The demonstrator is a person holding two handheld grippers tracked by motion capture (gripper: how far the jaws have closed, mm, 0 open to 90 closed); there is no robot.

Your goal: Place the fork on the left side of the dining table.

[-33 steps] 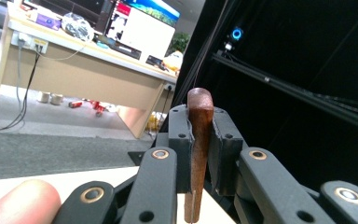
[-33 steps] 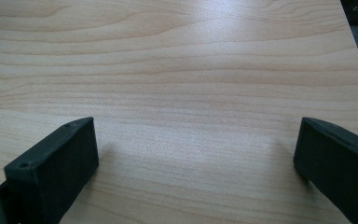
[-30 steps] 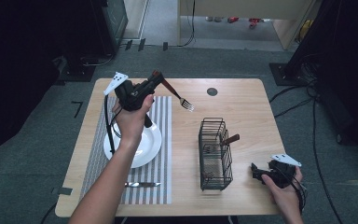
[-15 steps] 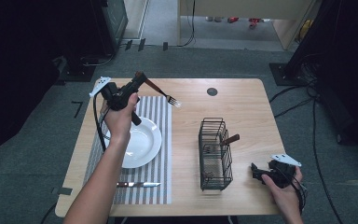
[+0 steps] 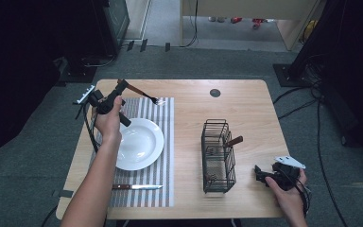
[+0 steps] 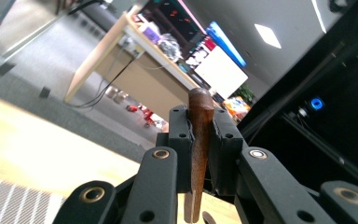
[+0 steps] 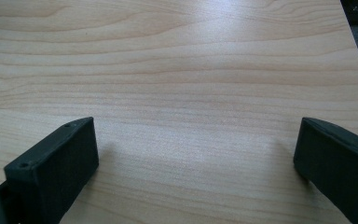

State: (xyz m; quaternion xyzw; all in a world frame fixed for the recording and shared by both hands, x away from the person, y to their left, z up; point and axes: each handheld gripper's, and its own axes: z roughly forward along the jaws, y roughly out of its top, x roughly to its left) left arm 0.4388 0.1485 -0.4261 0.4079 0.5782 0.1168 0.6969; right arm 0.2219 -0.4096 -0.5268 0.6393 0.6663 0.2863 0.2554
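While clamped, fork (image 5: 142,93) overhangs placemat's (image 5: 163,142) far edge.

Overall light: table (image 5: 246,113) evenly lit from above; surroundings fall off to near black
Glare: soft sheen on the white plate (image 5: 139,144); pale bright patch on the wood in the right gripper view
Shadows: faint, under the black jaws
Focus: fork (image 6: 199,149) handle sharp; room behind it soft, ceiling lamp blown out
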